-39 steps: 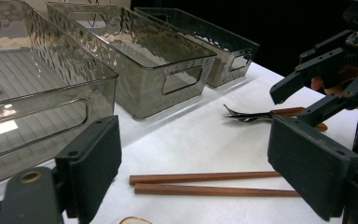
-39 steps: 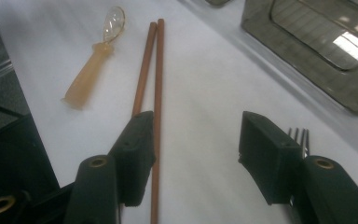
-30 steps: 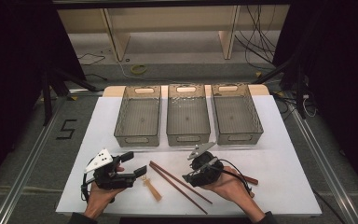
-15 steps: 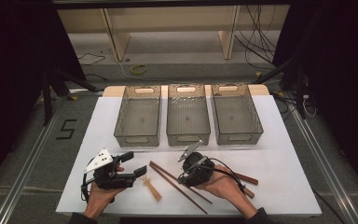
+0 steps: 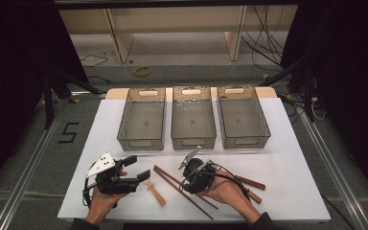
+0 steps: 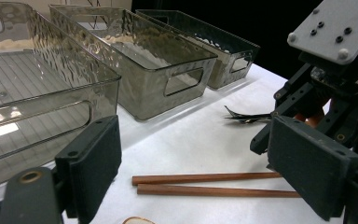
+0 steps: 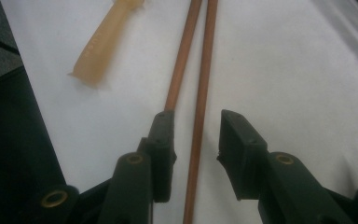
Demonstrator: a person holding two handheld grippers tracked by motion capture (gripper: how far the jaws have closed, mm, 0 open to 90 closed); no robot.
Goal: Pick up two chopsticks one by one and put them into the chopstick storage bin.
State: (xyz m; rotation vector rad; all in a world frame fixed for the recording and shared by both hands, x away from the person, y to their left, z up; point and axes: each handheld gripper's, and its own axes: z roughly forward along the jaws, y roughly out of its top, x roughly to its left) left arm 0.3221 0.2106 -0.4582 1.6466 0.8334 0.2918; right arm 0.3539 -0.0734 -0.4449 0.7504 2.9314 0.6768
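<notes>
On the white bench [image 5: 287, 158], the right gripper [image 5: 188, 178] hangs low over a pair of brown chopsticks [image 5: 184, 191], which lie side by side running from about 10 o'clock to 4 o'clock in the high view. In the right gripper view the jaws straddle them unevenly: one stick [image 7: 199, 112] passes up the gap between the two pads toward 12 o'clock, nearer the left pad, while the other stick [image 7: 182, 56] comes out from under the tip of that left pad. The jaws have just been closing, but a gap shows on both sides of the stick between them, so they are released and grasp nothing yet. A pale yellow utensil [image 7: 103, 44] lies at 11 o'clock from these jaws, just beside the sticks (its far end is cut off by the frame). The left gripper [image 5: 139, 168] sits at 9 o'clock of the chopsticks, its jaws spread wide and empty; in its own view the sticks lie level between the two pads, farther off on the bench. Three clear bins [image 5: 193, 120] stand in a row at 12 o'clock, well apart from the sticks.
</notes>
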